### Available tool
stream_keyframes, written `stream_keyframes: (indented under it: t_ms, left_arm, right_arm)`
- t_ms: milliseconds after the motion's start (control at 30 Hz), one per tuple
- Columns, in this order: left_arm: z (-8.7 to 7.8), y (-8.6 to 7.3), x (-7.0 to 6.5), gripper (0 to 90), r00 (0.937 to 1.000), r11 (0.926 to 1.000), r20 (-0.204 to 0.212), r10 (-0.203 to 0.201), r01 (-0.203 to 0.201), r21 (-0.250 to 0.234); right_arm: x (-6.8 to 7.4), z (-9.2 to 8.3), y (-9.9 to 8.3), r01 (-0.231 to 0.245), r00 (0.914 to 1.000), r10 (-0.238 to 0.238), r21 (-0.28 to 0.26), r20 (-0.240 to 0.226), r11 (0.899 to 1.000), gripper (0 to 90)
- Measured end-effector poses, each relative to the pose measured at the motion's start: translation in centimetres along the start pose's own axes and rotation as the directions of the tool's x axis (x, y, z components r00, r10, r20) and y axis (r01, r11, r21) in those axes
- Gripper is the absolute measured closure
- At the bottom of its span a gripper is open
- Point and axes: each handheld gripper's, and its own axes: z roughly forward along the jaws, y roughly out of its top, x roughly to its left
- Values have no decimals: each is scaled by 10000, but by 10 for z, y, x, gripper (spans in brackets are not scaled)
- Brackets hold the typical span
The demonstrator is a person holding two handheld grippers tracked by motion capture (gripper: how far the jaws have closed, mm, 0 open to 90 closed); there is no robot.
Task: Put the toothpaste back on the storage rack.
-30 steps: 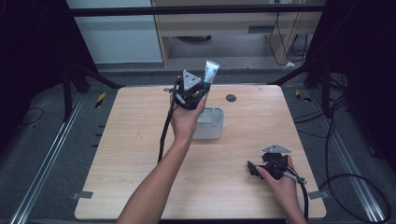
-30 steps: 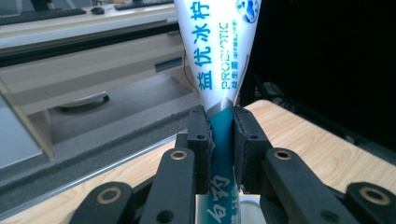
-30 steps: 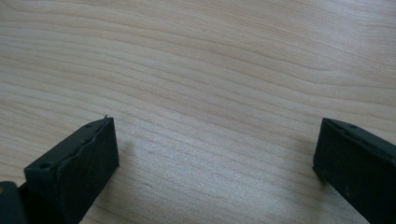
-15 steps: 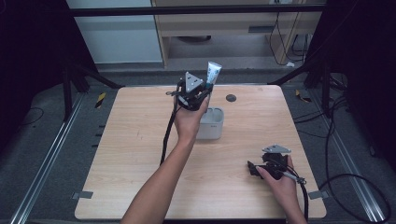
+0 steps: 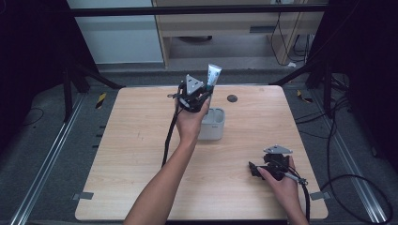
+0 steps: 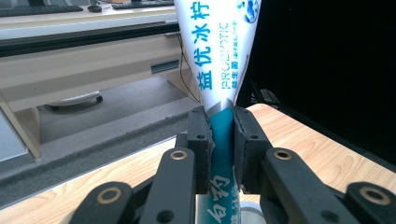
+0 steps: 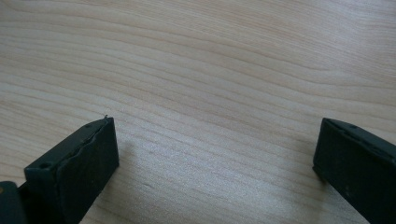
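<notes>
Two grippers are in my hands. My left gripper [image 5: 201, 96] is raised over the far middle of the table [image 5: 131, 140], and its jaws are clamped on a toothpaste tube [image 5: 213, 75]. In the left gripper view the tube [image 6: 219, 51] stands nearly upright between the two black pads [image 6: 201, 140]: they pinch the teal band just below the white printed part, and the wide crimped end fans out above them. From the high view the tube pokes up and slightly to the right of the gripper's grey three-cornered plate.

Just below and to the right of that gripper sits a pale grey, open-topped container [image 5: 212, 125], partly covered by my left hand [image 5: 190, 123]. Beyond it and to the right lies a small dark round object [image 5: 232, 98] on the wood.

My right gripper [image 5: 255, 169] rests low near the right front of the table, well apart from the left one. Its jaws are spread wide, with bare wood grain between them in the right gripper view, and nothing held.
</notes>
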Motion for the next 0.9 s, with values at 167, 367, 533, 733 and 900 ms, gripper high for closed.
stream_keyframes:
  t_ms: [167, 367, 533, 733, 900]
  left_arm:
    - [3, -7, 2, 784, 9999, 9999, 74, -132, 131, 77]
    - [5, -16, 5, 785, 9999, 9994, -12, -146, 146, 315]
    - [7, -21, 6, 785, 9999, 9989, -11, -129, 129, 456]
    - [9, -27, 6, 784, 10000, 9980, 52, -57, 54, 622]
    - [11, -32, 6, 784, 9999, 9968, 68, -109, 104, 788]
  right_arm:
    - [0, 0, 0, 5, 10000, -5, -3, 4, 10000, 4]
    - [0, 0, 0, 3, 10000, -3, -11, 1, 10000, 4]
    - [0, 0, 0, -15, 10000, 15, -17, -12, 10000, 4]
    - [0, 0, 0, -15, 10000, 15, -16, -13, 10000, 4]
    - [0, 0, 0, -17, 10000, 17, -13, -18, 10000, 4]
